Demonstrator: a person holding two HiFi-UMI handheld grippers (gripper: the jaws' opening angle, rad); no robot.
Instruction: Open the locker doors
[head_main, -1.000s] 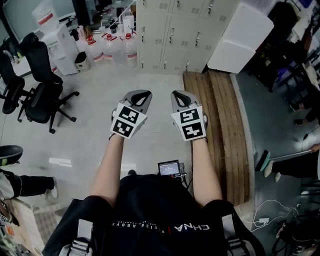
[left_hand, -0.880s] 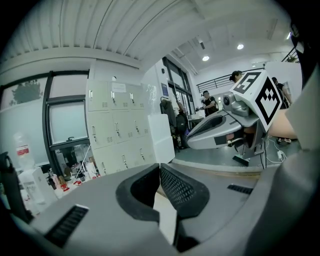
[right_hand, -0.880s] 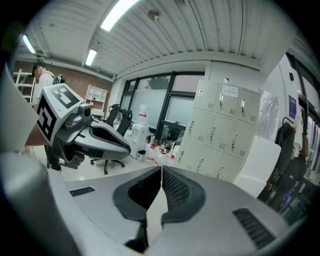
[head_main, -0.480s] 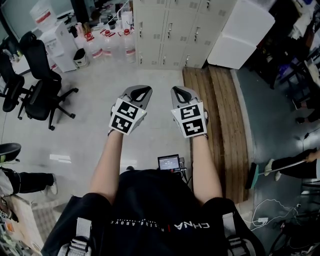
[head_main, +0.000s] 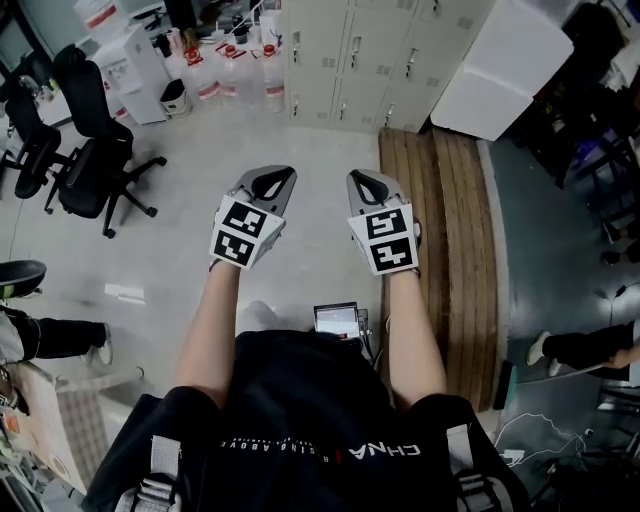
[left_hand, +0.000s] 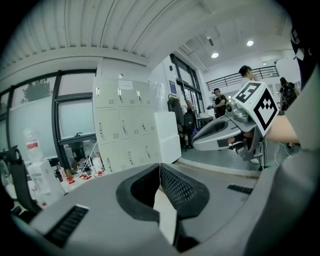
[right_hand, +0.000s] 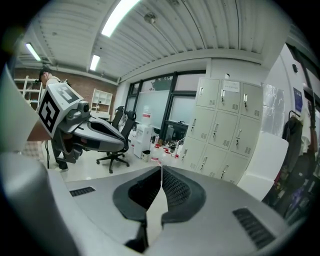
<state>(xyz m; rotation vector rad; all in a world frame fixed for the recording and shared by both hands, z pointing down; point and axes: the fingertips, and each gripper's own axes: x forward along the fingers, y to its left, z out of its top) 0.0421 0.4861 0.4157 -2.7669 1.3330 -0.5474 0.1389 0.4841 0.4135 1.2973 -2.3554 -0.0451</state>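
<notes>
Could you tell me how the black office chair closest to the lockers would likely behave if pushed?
The black office chair would probably roll easily: its star-shaped base looks wheeled, and the floor is smooth and glossy. With its tall back, a high push might swivel or tip it rather than move it straight.
</notes>
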